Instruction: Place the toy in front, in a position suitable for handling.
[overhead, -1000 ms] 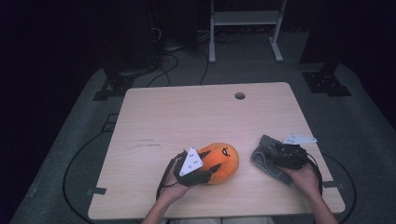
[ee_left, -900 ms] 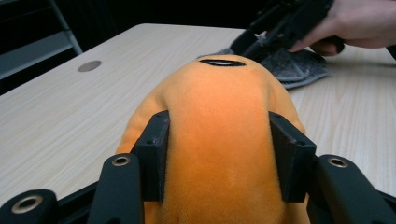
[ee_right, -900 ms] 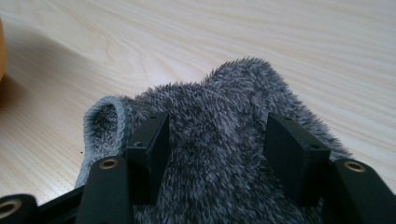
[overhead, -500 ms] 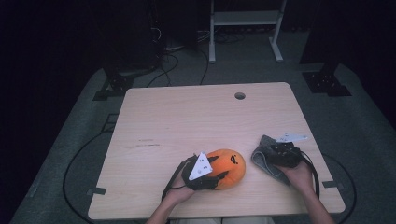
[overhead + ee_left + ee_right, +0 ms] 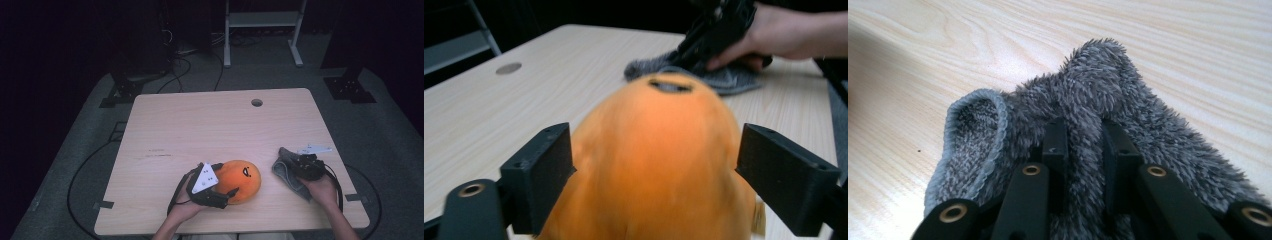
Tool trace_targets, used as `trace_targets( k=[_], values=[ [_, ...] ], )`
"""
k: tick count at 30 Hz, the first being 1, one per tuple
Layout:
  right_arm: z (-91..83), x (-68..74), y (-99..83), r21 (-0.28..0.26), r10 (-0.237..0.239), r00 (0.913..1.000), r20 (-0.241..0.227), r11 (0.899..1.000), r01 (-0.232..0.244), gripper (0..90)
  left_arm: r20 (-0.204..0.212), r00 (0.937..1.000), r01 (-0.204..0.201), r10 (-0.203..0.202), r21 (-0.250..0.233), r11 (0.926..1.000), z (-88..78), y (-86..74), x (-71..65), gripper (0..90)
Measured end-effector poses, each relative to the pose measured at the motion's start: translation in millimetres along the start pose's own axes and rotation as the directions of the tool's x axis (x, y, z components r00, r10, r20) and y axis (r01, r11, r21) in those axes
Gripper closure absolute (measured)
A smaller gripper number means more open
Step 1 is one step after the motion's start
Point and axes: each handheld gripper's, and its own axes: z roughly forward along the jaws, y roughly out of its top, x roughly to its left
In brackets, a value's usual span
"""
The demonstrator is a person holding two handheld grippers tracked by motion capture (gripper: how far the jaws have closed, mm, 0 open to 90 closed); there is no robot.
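Note:
An orange plush toy [image 5: 246,176] with a small dark face lies on the wooden table [image 5: 210,125] near the front edge. My left gripper [image 5: 227,189] reaches around it from the left. Its jaws have just been opening and now stand wide on both sides of the plush toy [image 5: 659,150] without pressing it. To the right lies a grey fluffy cloth [image 5: 281,169]. My right gripper [image 5: 296,167] has just been closing and now pinches a raised fold of the cloth [image 5: 1098,75] between its pads [image 5: 1055,137]. The left gripper view shows the right gripper [image 5: 719,30] over the cloth [image 5: 729,80].
A round cable hole [image 5: 256,102] sits near the table's far edge. Bare wood stretches across the far and left parts of the table. Black cables [image 5: 80,170] run over the grey floor to the left, and a white metal stand [image 5: 260,20] is behind the table.
The left gripper slid the orange plush a little to the right, then its jaws opened off it. The right gripper's jaws closed onto a fold of the grey cloth.

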Motion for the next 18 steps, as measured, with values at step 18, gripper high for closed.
trace_targets(
  k=[18],
  values=[
    [-65.9,34.5,16.1,-0.276,-0.134,0.9381,-0.319,0.960,0.043,78.8,-0.024,0.9997,0.006,-0.005,0.044,0.9990,19.5,-15.0,7.9,22.1]
  ],
)
